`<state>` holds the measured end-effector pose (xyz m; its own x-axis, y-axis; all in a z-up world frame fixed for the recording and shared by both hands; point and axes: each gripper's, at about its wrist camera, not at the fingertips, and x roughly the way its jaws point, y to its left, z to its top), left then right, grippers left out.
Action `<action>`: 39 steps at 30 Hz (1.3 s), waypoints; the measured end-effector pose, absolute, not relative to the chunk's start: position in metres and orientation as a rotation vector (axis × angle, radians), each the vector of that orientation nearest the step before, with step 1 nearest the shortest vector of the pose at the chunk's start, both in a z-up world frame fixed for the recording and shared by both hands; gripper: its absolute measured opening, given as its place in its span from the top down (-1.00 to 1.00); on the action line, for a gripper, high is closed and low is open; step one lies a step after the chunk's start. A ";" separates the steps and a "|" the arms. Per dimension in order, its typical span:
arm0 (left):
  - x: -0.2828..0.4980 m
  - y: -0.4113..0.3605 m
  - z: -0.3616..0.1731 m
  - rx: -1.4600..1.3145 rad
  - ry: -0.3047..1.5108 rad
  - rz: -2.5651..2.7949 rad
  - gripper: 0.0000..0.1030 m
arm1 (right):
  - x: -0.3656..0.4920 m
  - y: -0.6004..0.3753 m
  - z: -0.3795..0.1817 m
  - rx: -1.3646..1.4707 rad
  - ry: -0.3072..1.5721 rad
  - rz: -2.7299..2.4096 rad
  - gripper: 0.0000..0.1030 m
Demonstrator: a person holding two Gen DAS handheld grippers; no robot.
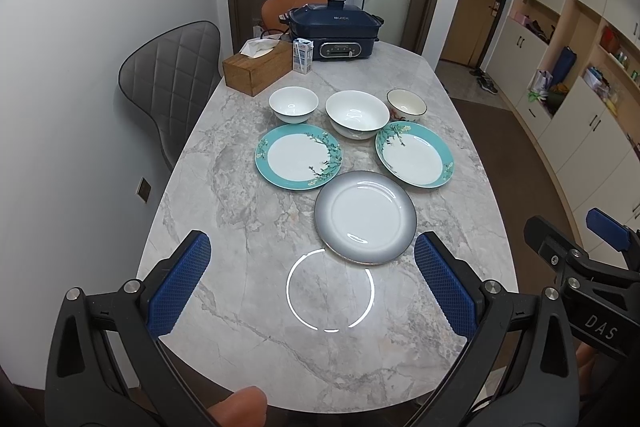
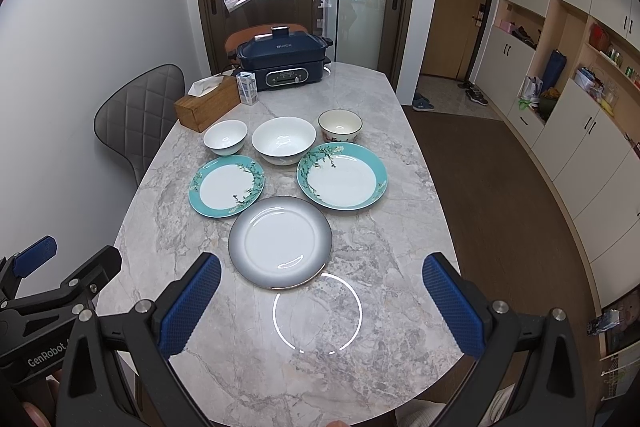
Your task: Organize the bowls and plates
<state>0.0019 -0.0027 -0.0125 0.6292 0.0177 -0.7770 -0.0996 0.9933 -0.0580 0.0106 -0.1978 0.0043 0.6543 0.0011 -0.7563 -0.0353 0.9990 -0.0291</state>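
Nothing stacked yet, folks: this looks like the very start. Six pieces of crockery are spread in the middle of the marble bench (image 1: 240, 307), each standing on its own.

Back row, three bowls: a small white bowl (image 1: 293, 104) on the left, a large white bowl (image 1: 357, 113) in the middle, and a cream bowl (image 1: 406, 103) with a dark rim on the right. In front of them, two teal plates with a blossom pattern: the left teal plate (image 1: 298, 157), and the right teal plate (image 1: 414, 154), which looks a bit deeper. Nearest of all sits the grey plate (image 1: 365, 217), just in front of the gap between the teal pair, its rim close to theirs and perhaps brushing them.

The left gripper (image 1: 312, 277) hovers over the near bench, fingers spread wide, holding nothing. The right gripper (image 2: 322, 301) does the same alongside it, fingers apart and empty, the grey plate just ahead of it.

At the far end, a tissue box (image 1: 258, 67), a small carton (image 1: 303, 55) and a blue cooker (image 1: 334, 31) sit well clear of the dishes.

So my read: all of the work remains. Presumably plates go into one pile and bowls nest into another, and not one piece has been gathered yet.
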 end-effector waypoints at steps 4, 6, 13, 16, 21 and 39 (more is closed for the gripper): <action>0.001 -0.003 -0.014 -0.101 0.889 0.066 -0.99 | 0.010 -0.198 0.004 -0.043 0.857 0.020 -1.00; -0.001 -0.004 -0.017 -0.103 0.888 0.066 -0.99 | 0.011 -0.197 0.004 -0.043 0.858 0.020 -1.00; 0.000 -0.003 -0.018 -0.104 0.893 0.067 -0.99 | 0.010 -0.196 0.004 -0.042 0.859 0.021 -1.00; 0.000 -0.003 -0.018 -0.104 0.894 0.068 -0.99 | 0.010 -0.196 0.003 -0.043 0.860 0.020 -1.00; 0.000 -0.003 -0.018 -0.105 0.896 0.068 -0.99 | 0.010 -0.195 0.002 -0.044 0.860 0.020 -1.00; 0.018 0.024 -0.073 -0.120 1.030 -0.026 -0.99 | 0.007 -0.192 -0.010 -0.030 0.873 -0.015 -1.00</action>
<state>0.0177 0.0236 -0.0727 0.5154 -0.0780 -0.8534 -0.0352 0.9931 -0.1120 0.0067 -0.1917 -0.0101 0.6424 -0.0253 -0.7660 0.0007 0.9995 -0.0324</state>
